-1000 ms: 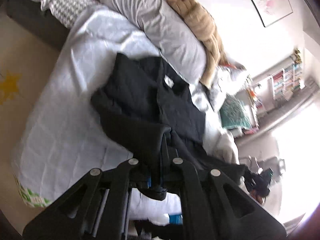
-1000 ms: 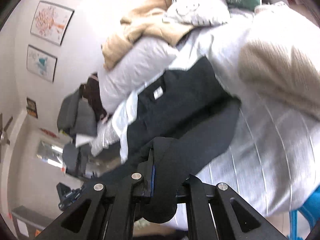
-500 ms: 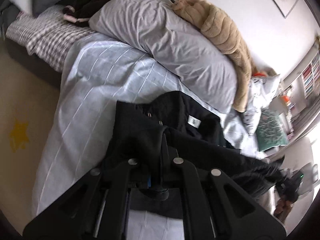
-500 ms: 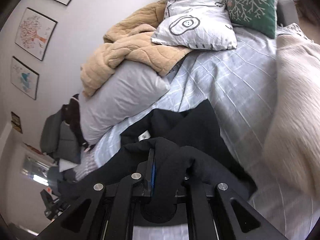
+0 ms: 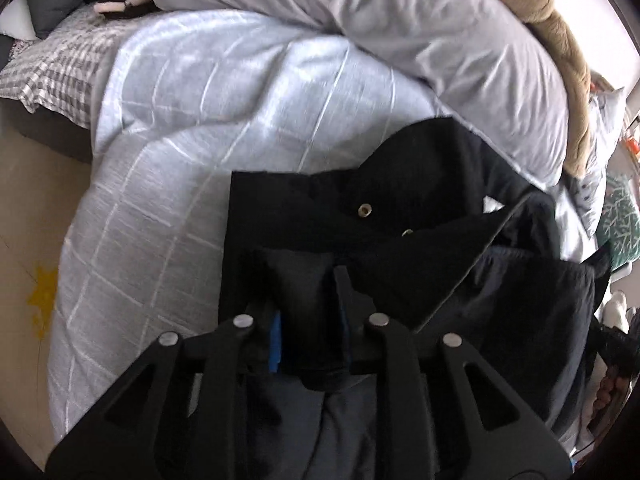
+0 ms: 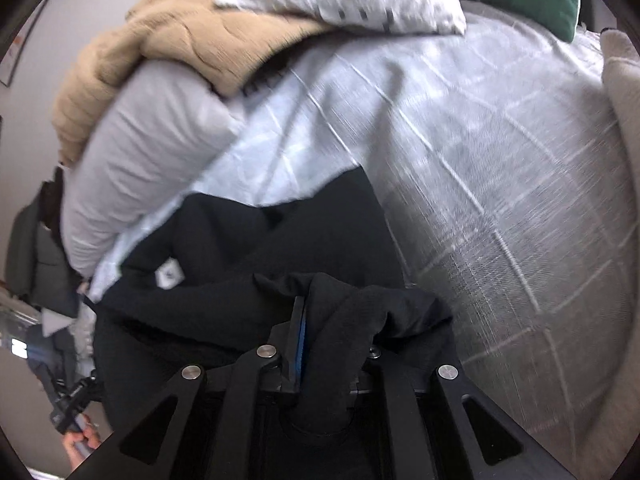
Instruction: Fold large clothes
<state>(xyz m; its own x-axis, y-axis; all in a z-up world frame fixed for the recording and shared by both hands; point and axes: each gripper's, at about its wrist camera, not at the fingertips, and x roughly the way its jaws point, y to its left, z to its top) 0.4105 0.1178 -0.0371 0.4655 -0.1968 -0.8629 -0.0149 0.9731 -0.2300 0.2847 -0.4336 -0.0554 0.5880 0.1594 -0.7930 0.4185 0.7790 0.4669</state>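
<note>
black garment [image 5: 400, 200] on pale blue white-checked duvet [image 5: 224, 92].

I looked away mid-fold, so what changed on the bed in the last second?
Both grippers carried the black garment edge down and forward over its collar end. The left gripper has just been opening, cloth still between its fingers; the right gripper stays clamped on cloth. Pillow and duvet unchanged.

Black hand-held gripper [image 5: 306, 280], silver screws, blue pads
</note>
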